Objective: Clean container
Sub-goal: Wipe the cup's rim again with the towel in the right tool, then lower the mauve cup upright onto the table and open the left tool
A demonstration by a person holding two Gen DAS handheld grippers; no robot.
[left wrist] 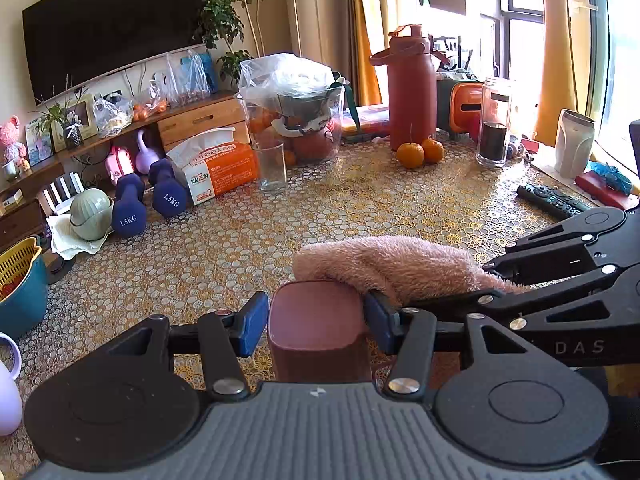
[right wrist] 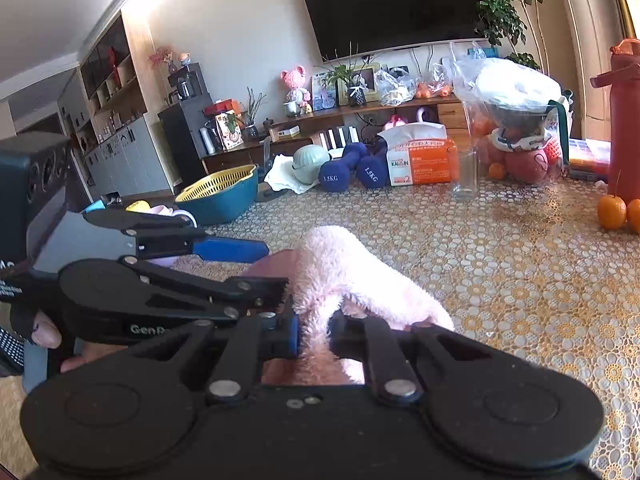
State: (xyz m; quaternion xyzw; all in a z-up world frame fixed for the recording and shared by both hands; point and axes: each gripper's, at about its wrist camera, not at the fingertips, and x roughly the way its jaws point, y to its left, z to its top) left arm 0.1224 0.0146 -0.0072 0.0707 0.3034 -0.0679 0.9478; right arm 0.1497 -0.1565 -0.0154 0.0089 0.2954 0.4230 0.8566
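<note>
A maroon, square-sided container [left wrist: 316,332] sits between the blue pads of my left gripper [left wrist: 316,320], which is shut on its sides. A fluffy pink cloth [left wrist: 392,264] lies over the container's top right edge. In the left wrist view my right gripper [left wrist: 480,280] reaches in from the right, its tips buried in the cloth. The right wrist view shows my right gripper [right wrist: 316,332] shut on the pink cloth [right wrist: 340,264], with the container [right wrist: 276,262] partly hidden beneath. My left gripper [right wrist: 264,268] comes in from the left there.
On the patterned tablecloth [left wrist: 240,248] stand an empty glass [left wrist: 271,166], a tissue box [left wrist: 216,168], blue dumbbells [left wrist: 130,208], a fruit-filled bowl [left wrist: 296,120], a red bottle [left wrist: 412,88], two oranges [left wrist: 420,153], a jar [left wrist: 494,124] and a remote [left wrist: 552,200]. A teal basin [right wrist: 224,194] sits at the left.
</note>
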